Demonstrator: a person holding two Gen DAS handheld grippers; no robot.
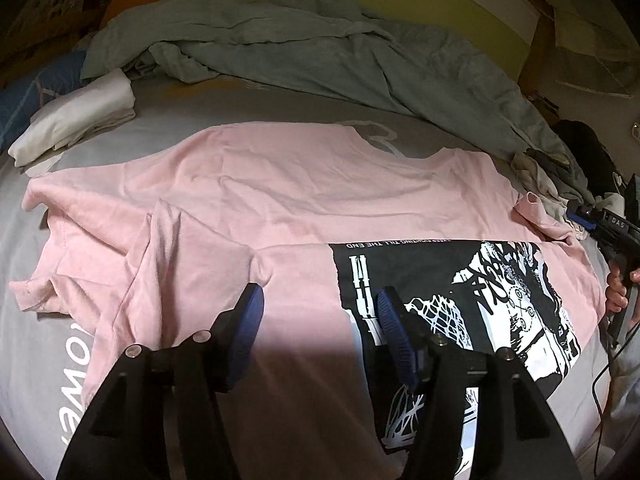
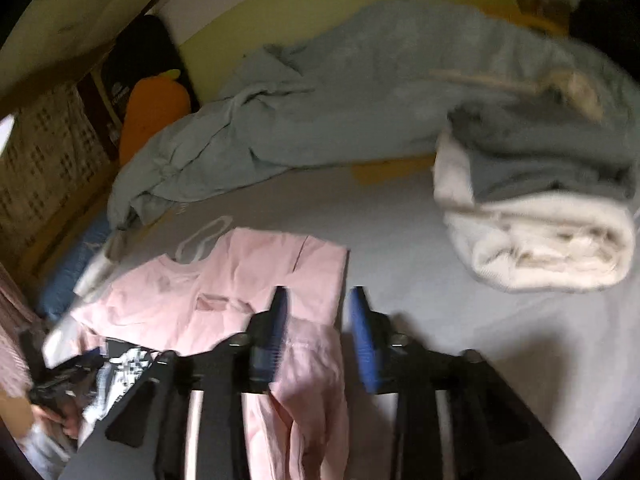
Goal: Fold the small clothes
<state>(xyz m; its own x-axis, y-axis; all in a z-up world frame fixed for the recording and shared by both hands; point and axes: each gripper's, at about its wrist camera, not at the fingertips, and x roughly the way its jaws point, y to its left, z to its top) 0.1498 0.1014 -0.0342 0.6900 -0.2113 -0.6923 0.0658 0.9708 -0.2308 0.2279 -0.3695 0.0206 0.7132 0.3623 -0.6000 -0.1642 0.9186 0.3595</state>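
1. A pink T-shirt [image 1: 280, 196] is lying spread across the grey bed sheet [image 1: 240, 108], one long edge turned over so that a black-and-white printed panel [image 1: 460, 288] is facing up along the near side; the line "TILL THE END" is showing upside down at the panel's far edge.

2. A sleeve [image 1: 176, 264] is lying folded in over the body of the shirt on the left of the left wrist view, creased and bunched at its end.

3. The left gripper [image 1: 320, 320] is hovering over the shirt's near edge with its blue-padded jaws standing apart, nothing pinched between them, one pad over plain pink cloth and the other over the print.

4. The right gripper [image 2: 316, 320] is hanging at the shirt's far end, jaws spread; pink fabric [image 2: 304, 380] is lying under and between the fingers, but the pads are not pressing on it. The right wrist view is blurred.

5. A person's hand [image 1: 618, 292] is gripping the right gripper's handle at the right edge of the left wrist view.

6. A folded white garment [image 1: 80, 120] is sitting on the sheet beyond the shirt's left end.

7. A crumpled grey-green blanket [image 1: 304, 52] is stretching along the far side of the bed, a rolled white-and-grey bundle [image 2: 536, 236] is resting near it, and an orange carrot-shaped cushion [image 2: 154, 108] is leaning in the corner.
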